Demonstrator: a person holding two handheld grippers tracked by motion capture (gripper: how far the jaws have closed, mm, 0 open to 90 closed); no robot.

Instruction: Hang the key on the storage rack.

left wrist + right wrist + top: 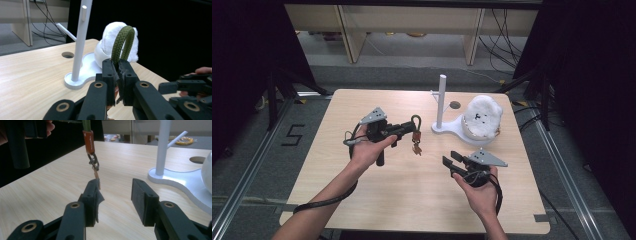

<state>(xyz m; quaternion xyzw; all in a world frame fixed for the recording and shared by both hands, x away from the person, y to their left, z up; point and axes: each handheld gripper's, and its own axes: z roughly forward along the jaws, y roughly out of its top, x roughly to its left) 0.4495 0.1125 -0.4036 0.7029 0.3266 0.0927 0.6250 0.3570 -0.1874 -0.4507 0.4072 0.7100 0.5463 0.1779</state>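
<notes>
**Rope loop pinched, key hanging free**

The left gripper (404, 129) clamped the green rope loop (122, 41) above the table (332, 175) middle. The right gripper (113, 195) stood open, near its right edge. Its own view showed the orange sleeve (89, 142) and key (96, 173) dangling just beyond its jaws.

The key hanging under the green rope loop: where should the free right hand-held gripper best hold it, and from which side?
Probably the flat key itself, below the small ring, approached level from the person's right: it hangs upright, just beyond the open right hand-held gripper.
</notes>
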